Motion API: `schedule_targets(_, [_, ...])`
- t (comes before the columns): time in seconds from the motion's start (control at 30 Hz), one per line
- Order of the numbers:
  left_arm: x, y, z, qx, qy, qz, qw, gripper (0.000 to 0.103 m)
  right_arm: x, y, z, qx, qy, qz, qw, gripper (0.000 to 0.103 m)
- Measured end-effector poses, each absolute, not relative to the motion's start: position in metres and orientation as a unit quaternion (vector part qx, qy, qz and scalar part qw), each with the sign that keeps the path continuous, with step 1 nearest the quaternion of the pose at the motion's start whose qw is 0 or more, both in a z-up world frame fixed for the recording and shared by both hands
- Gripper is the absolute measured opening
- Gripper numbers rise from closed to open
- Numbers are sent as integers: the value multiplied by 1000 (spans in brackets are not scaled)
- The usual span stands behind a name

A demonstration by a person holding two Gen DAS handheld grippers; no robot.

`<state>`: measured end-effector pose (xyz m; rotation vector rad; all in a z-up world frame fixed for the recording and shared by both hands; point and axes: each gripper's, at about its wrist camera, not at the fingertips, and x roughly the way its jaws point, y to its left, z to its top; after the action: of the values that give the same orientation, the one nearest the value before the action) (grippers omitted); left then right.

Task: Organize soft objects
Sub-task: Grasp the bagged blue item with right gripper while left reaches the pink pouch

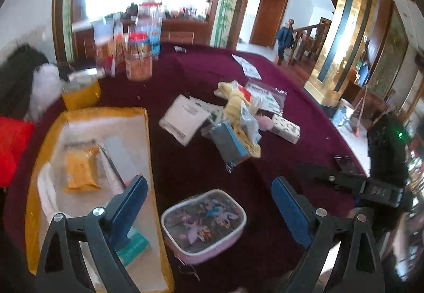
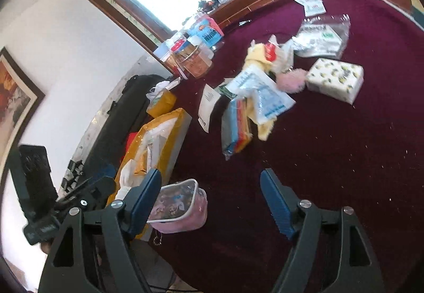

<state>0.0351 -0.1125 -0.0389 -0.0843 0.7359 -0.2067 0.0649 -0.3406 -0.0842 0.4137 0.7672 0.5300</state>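
A pink pouch with a clear cartoon-printed top (image 1: 203, 224) lies on the maroon tablecloth (image 1: 206, 168), between the fingers of my open, empty left gripper (image 1: 209, 202). It also shows in the right wrist view (image 2: 177, 206), by the left finger of my open, empty right gripper (image 2: 210, 196). An open yellow-edged box (image 1: 143, 134) at the left holds a yellow packet (image 1: 79, 171) and white packets. A pile of soft items lies mid-table: yellow cloth (image 1: 234, 104), a white folded pack (image 1: 184, 119), a tissue pack (image 2: 335, 78) and a pink fluffy ball (image 2: 291, 81).
Plastic jars (image 1: 139, 57) and a yellow box (image 1: 80, 92) stand at the table's far left. A clear zip bag (image 2: 322, 37) and a paper leaflet (image 2: 312, 5) lie farther back. The other gripper's black body (image 1: 384, 157) is at the right. A person stands in the far doorway.
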Motion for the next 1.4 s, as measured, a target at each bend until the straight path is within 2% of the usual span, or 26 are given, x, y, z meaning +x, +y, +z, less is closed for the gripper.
schedule_targets(0.07, [32, -122, -36, -15, 338, -107, 935, 97, 64, -346, -84, 199, 361, 254, 875, 77])
schedule_targets(0.2, [35, -125, -39, -12, 349, -123, 929, 97, 60, -344, -77, 159, 343, 228, 897, 79])
schedule_targets(0.47, [40, -116, -61, 10, 392, -148, 908, 97, 94, -327, -93, 154, 387, 232, 879, 79])
schedule_targets(0.7, [37, -115, -66, 26, 395, -163, 904, 97, 149, -285, -90, 93, 402, 206, 887, 68])
schedule_targets(0.8, [39, -117, -67, 46, 396, -171, 901, 97, 169, -269, -101, 56, 416, 187, 888, 55])
schedule_targets(0.87, [41, -118, -69, 52, 399, -179, 898, 97, 179, -258, -115, 37, 434, 179, 882, 42])
schedule_targets(1.0, [46, -126, -79, 79, 412, -189, 888, 97, 177, -257, -124, 29, 438, 165, 883, 39])
schedule_targets(1.2, [53, -139, -94, 115, 438, -213, 866, 97, 141, -288, -109, 94, 420, 199, 881, 36])
schedule_targets(1.4, [72, -158, -121, 169, 502, -263, 806, 97, 109, -322, -105, 131, 392, 218, 884, 34])
